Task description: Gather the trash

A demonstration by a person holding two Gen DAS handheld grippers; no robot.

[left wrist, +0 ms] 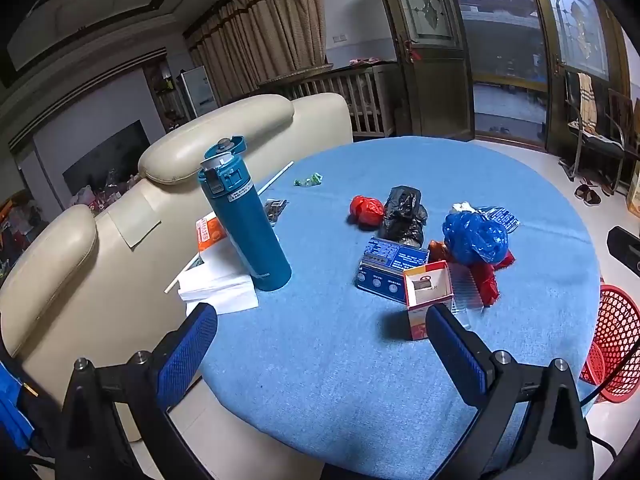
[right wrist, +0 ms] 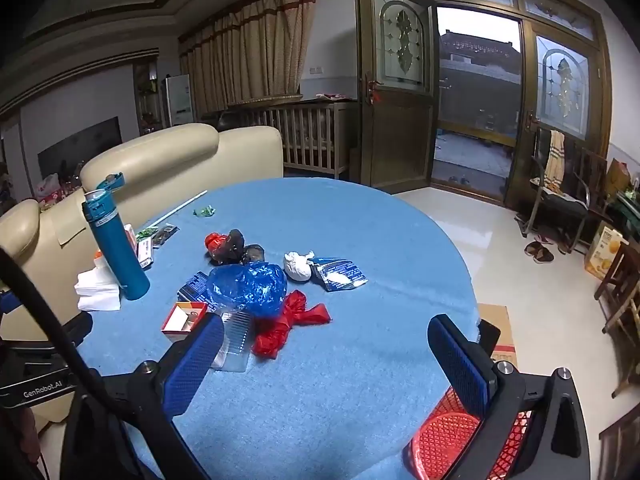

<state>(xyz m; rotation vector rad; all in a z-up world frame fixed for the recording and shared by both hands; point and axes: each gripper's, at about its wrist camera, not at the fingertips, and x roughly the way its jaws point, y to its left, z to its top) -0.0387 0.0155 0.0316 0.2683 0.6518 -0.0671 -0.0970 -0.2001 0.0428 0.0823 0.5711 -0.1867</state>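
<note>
Trash lies mid-table on the blue cloth point(left wrist: 320, 360): a crumpled blue plastic bag point(left wrist: 474, 238) point(right wrist: 248, 286), a red bag point(right wrist: 288, 328) point(left wrist: 486, 280), a black bag point(left wrist: 404, 212) point(right wrist: 236, 246), a small red wad point(left wrist: 366, 210), a white paper ball point(right wrist: 297, 266), a torn blue wrapper point(right wrist: 340, 274), a blue box point(left wrist: 386, 268) and an open red-and-white carton point(left wrist: 426, 296) point(right wrist: 184, 318). My left gripper point(left wrist: 320, 344) stands open near the table's front edge, short of the carton. My right gripper point(right wrist: 326, 356) is open too, with nothing between its fingers, just before the red bag.
A teal flask point(left wrist: 244, 220) point(right wrist: 116, 246) stands at the left beside white tissue packs point(left wrist: 218, 284). A clear comb point(right wrist: 234, 340) lies by the red bag. A red mesh basket point(left wrist: 614, 344) point(right wrist: 444, 444) sits on the floor at the table's right. Cream chairs point(left wrist: 100, 264) crowd the left side.
</note>
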